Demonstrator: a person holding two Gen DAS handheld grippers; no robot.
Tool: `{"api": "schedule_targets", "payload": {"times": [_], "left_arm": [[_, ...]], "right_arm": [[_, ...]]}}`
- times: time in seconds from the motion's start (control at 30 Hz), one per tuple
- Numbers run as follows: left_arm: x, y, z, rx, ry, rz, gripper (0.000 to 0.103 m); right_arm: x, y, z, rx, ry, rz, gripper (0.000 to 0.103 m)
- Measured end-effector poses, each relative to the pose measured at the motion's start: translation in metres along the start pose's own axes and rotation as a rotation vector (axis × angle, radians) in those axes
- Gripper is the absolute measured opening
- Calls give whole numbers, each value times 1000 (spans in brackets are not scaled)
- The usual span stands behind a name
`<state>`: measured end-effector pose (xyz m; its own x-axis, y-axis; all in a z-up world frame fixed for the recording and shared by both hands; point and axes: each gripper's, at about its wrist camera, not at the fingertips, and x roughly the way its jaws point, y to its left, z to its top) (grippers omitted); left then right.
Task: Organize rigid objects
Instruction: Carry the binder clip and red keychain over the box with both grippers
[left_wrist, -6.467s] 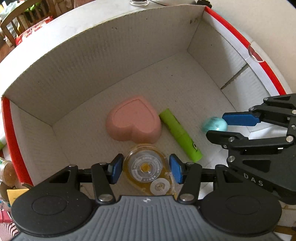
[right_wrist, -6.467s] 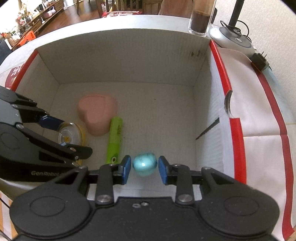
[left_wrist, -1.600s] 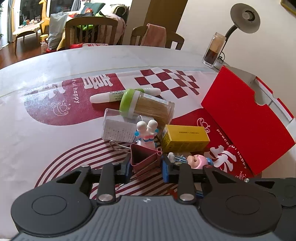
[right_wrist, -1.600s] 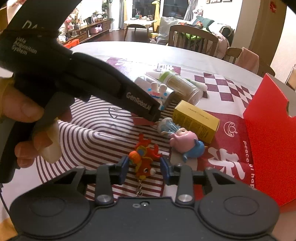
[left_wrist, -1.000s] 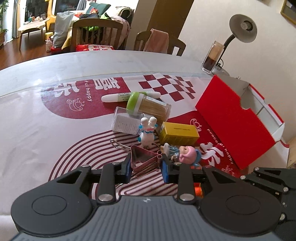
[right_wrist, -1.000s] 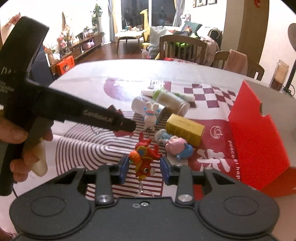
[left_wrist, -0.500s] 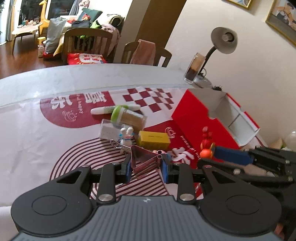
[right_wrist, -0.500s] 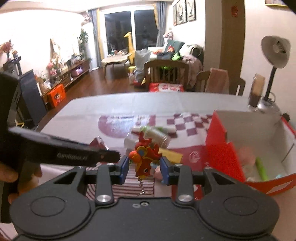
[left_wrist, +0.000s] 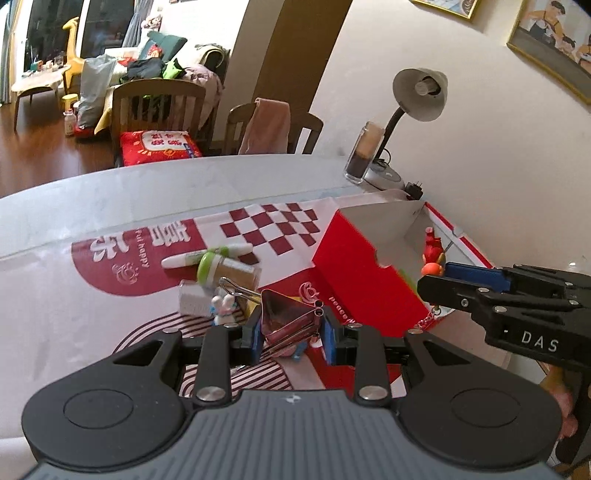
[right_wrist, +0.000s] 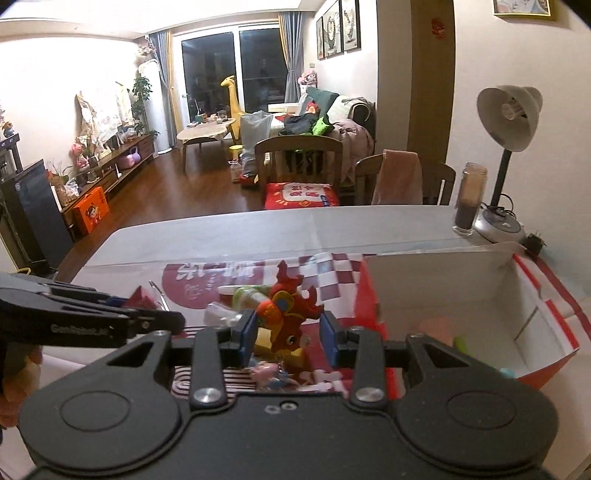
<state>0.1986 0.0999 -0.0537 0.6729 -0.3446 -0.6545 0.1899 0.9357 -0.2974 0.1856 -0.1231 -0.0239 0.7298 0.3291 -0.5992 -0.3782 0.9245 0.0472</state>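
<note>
A: Big red box (left_wrist: 364, 280) first: open top turned up beside the pile, white inside (right_wrist: 443, 288) ready for drops. Sensible spot, near both carried pieces.

B: And the pile on the patterned cloth (left_wrist: 110, 266)?

A: Left where it lies for now: green-lidded jar (left_wrist: 225, 271) on its side, a white-and-green pen (left_wrist: 192, 258) behind it, a small rabbit figure (left_wrist: 223, 308) in front.

B: Left gripper (left_wrist: 291, 334)?

A: Pinching a pink binder clip (left_wrist: 288, 315) by its body, wire handles sticking out toward the jar. Held clear above the cloth, probably for carrying across to the box.

B: Right gripper (right_wrist: 288, 334)?

A: Clamped on a red rooster charm (right_wrist: 288, 314), head up, raised near the box's open side. Seen from the left wrist as a red figure (left_wrist: 433, 251) over the box's opening.

B: Anything unclear?

A: Plenty. Box contents mostly hidden behind the near wall: only a pink blur and a green sliver (right_wrist: 461, 341) showing. Small toys under the right jaws blurred. A yellow box half covered by the rooster. Holding hands barely visible at the frame edges.
</note>
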Motion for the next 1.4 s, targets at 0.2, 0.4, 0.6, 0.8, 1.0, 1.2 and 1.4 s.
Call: {"api": "schedule_targets", "payload": {"times": [0.2, 0.4, 0.6, 0.8, 1.0, 1.2, 1.4], "left_arm": [[17, -26, 12, 31, 9, -9, 30], [42, -67, 28, 68, 14, -19, 30], [75, -105, 48, 96, 17, -31, 30], [118, -137, 65, 104, 42, -29, 30], [162, -164, 71, 121, 92, -14, 30], [204, -187, 69, 150, 165, -10, 30], [240, -203, 65, 204, 221, 19, 30]], "right_arm": [[-4, -46, 5, 15, 5, -21, 35], [-4, -96, 11, 21, -4, -57, 35], [11, -146, 13, 25, 7, -75, 35], [30, -189, 5, 28, 46, -84, 35], [47, -222, -6, 32, 101, -85, 35], [71, -240, -17, 11, 161, -86, 35], [96, -246, -22, -39, 225, -61, 35]]}}
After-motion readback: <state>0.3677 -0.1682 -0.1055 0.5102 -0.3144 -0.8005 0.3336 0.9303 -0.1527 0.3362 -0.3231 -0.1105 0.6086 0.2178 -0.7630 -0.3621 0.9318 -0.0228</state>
